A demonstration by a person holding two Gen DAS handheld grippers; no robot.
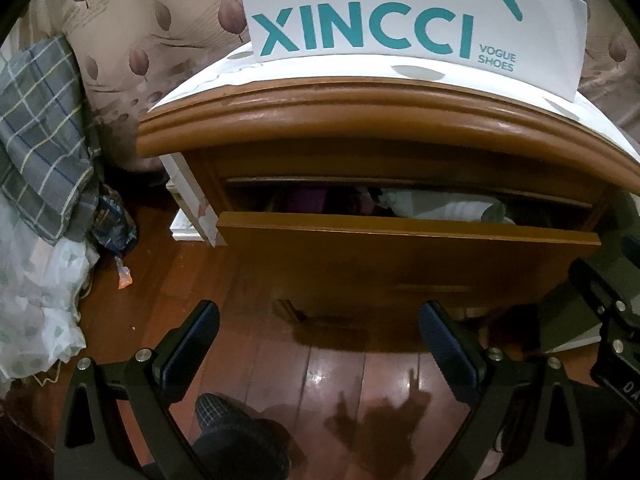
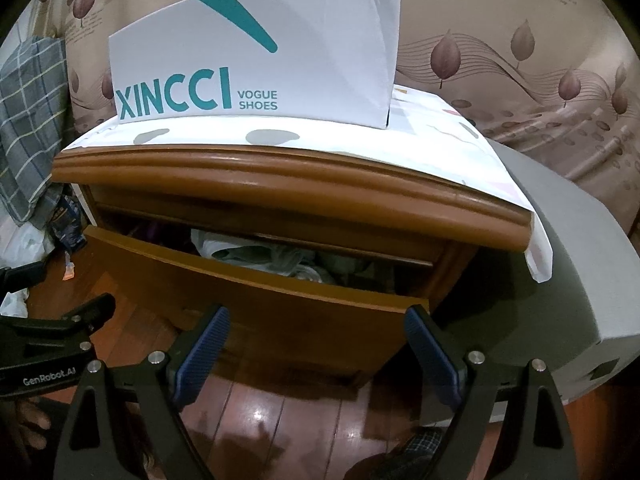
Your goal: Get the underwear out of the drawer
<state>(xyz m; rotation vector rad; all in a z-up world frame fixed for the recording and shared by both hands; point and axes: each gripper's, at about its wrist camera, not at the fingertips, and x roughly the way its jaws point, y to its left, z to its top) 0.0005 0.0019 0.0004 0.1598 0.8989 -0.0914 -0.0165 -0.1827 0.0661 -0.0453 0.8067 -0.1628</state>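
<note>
Both grippers, left gripper and right gripper, hang wide open and empty before the barely-open drawer, so reaching in could snag the plastic bag instead of underwear.

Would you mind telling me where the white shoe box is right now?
The white shoe box stands on the cloth-covered top of the wooden nightstand, above the partly open drawer, upper centre in both wrist views.

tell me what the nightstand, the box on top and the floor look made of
Nightstand: brown wood with a smooth glossy varnish, judging by its shaped edge. Box: white printed cardboard, matte, creased. Floor: reddish wood planks, or a look-alike laminate; seams and glare show.
</note>
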